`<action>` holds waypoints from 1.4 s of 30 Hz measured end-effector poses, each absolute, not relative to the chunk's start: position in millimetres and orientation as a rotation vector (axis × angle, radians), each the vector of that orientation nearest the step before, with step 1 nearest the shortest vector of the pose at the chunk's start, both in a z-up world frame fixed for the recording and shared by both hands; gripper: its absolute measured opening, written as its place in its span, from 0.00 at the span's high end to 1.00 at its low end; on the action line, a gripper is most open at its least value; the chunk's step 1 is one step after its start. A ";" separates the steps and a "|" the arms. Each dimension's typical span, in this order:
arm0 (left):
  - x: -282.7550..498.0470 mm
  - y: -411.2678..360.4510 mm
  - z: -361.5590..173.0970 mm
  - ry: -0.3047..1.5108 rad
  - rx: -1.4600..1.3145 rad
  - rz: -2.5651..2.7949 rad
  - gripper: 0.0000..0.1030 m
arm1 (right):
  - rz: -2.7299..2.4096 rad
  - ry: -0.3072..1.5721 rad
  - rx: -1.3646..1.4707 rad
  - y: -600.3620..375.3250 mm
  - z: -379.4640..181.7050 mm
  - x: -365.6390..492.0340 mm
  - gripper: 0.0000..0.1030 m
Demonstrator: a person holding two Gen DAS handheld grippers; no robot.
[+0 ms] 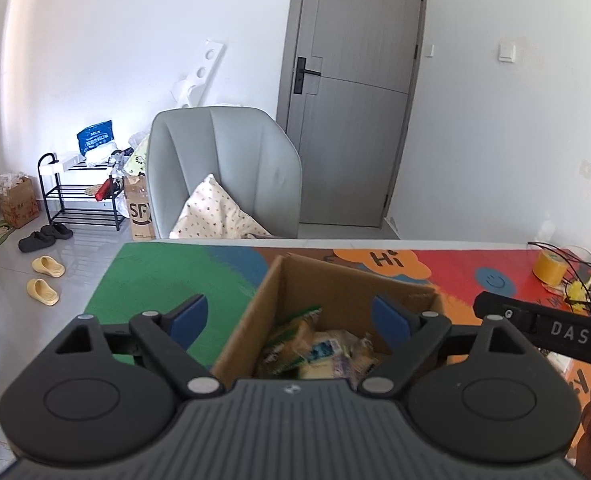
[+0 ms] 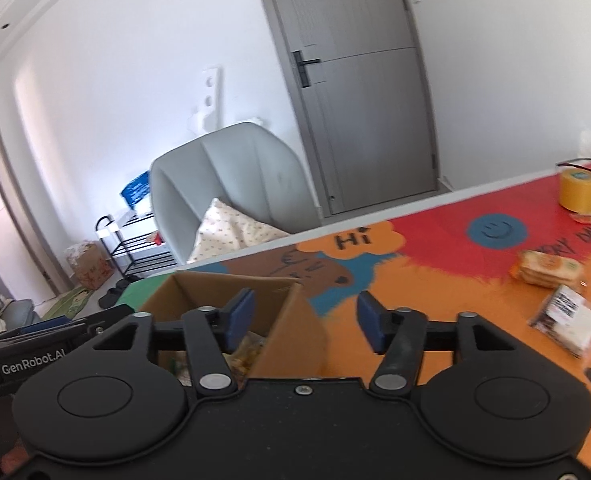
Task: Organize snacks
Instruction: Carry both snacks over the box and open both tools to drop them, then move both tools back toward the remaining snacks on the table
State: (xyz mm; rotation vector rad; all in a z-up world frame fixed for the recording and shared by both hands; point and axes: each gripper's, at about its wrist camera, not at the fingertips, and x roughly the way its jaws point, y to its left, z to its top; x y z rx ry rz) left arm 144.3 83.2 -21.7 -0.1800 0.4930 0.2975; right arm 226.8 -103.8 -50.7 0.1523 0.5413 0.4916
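Note:
An open cardboard box [image 1: 337, 280] stands on the colourful table mat, with several wrapped snacks [image 1: 319, 350] lying inside it. My left gripper [image 1: 289, 318] hangs open above the box's near left side, nothing between its blue pads. My right gripper [image 2: 303, 320] is open too, straddling the box's [image 2: 271, 292] right wall with nothing held. To the right on the mat lie a pack of biscuits [image 2: 549, 270] and a dark-and-white snack packet [image 2: 567, 320].
A roll of yellow tape [image 2: 579, 190] and black cables sit at the table's far right. Behind the table stands a grey armchair [image 1: 223, 168] with a cushion, then a shoe rack [image 1: 77, 196], slippers and a grey door [image 1: 355, 92].

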 end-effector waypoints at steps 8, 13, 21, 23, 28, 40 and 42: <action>151.1 56.3 -24.6 0.504 -0.143 0.271 0.13 | 0.419 0.528 0.159 -134.2 -56.7 222.7 0.11; 152.4 38.7 -25.3 0.500 -0.134 0.252 0.11 | 0.390 0.533 0.174 -152.8 -60.5 224.1 0.05; 158.4 14.9 -33.6 0.541 -0.128 0.230 0.10 | 0.357 0.551 0.184 -183.4 -68.5 224.6 0.00; 159.7 8.4 -35.4 0.551 -0.123 0.222 0.10 | 0.348 0.559 0.190 -189.7 -71.4 225.0 0.00; 162.7 -8.2 -41.5 0.571 -0.111 0.197 0.10 | 0.329 0.575 0.202 -206.8 -78.9 224.8 0.00; 176.8 -52.0 -51.1 0.620 -0.088 0.133 0.10 | 0.309 0.614 0.224 -246.0 -92.0 225.8 0.00; 179.9 -59.9 -52.6 0.627 -0.074 0.140 0.09 | 0.299 0.618 0.230 -253.7 -93.7 226.6 0.00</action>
